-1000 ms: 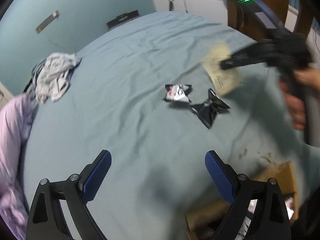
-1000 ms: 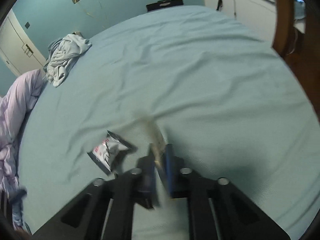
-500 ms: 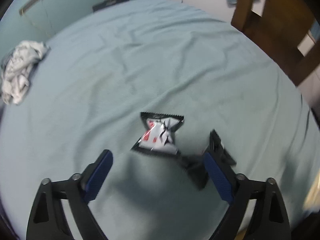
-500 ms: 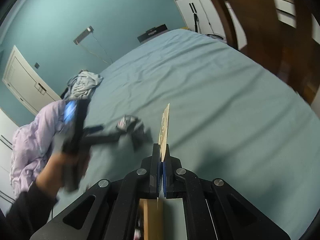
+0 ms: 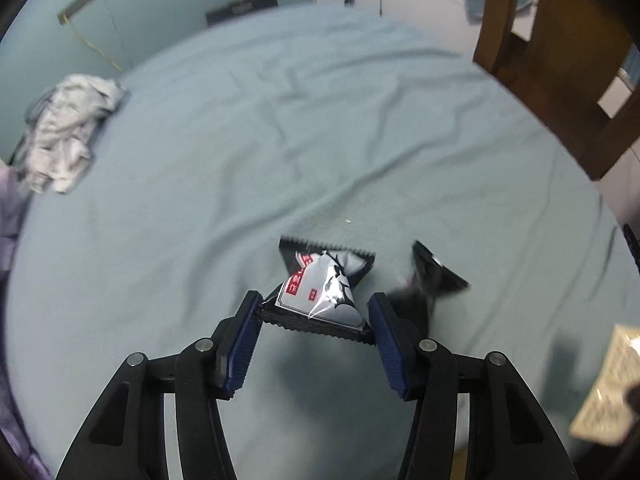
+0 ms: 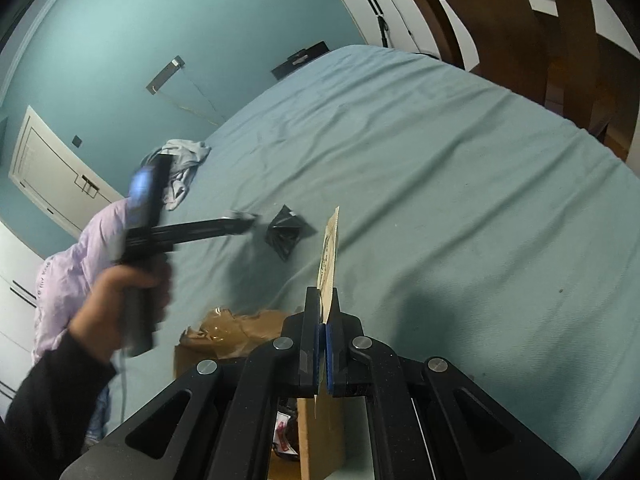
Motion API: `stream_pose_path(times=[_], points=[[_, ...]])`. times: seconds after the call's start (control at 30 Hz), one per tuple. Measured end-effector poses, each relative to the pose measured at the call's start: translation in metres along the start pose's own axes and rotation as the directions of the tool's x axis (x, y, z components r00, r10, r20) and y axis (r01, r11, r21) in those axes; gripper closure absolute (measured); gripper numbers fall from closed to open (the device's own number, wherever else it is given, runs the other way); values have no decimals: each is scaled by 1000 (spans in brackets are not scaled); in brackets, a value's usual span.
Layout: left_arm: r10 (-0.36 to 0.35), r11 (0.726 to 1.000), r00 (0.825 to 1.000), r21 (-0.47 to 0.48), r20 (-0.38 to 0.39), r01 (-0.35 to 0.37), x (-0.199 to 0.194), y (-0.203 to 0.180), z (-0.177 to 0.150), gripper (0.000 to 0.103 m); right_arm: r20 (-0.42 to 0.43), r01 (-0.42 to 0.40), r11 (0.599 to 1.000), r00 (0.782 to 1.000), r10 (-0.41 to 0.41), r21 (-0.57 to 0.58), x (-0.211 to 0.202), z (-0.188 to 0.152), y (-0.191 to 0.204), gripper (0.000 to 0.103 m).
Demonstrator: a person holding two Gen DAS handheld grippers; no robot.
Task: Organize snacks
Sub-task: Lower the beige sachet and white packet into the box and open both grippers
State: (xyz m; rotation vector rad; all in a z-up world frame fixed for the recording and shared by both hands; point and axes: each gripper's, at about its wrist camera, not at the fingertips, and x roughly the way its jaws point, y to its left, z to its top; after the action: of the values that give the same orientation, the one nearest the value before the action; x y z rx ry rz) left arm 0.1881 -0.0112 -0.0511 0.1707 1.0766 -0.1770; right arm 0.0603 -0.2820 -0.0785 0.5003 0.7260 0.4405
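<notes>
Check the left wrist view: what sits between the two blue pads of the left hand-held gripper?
The black-and-white snack packet, its near edge spanning the gap between the closing pads of the left hand-held gripper. Contact looks likely, not certain.

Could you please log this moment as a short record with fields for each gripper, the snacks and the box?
left gripper: jaws have just been closing around the black-and-white snack packet, both pads at its edges, on the bed sheet
right gripper: shut on the beige flat packet, held upright on edge
loose snack: black crumpled packet, beside the left gripper's right finger
cardboard box: open, below the right gripper, wrappers inside
clutter: grey cloth bundle at the bed's far left
</notes>
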Motion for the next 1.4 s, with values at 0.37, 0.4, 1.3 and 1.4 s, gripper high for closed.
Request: stream_pose_path(times=[0.37,0.4,1.3,1.4], points=[[-88,996,993,20,74,87,-125,-3,-94,49,44,47,978,998,-39,-203,-33,-27,40,103],[-107,994,992,16,70,107,-130,-7,-102,49,38,54,973,998,-47,-223,-31,-29,43,103],[-54,999,998,1,38,54,-119,-35,-145,13,63,145,879,989,-130,-455,-26,-55,88,103],[-36,999,999,-25,25,37,-114,-29,-144,13,93,183,819,983,-158,-545,-21,-69,106,103]])
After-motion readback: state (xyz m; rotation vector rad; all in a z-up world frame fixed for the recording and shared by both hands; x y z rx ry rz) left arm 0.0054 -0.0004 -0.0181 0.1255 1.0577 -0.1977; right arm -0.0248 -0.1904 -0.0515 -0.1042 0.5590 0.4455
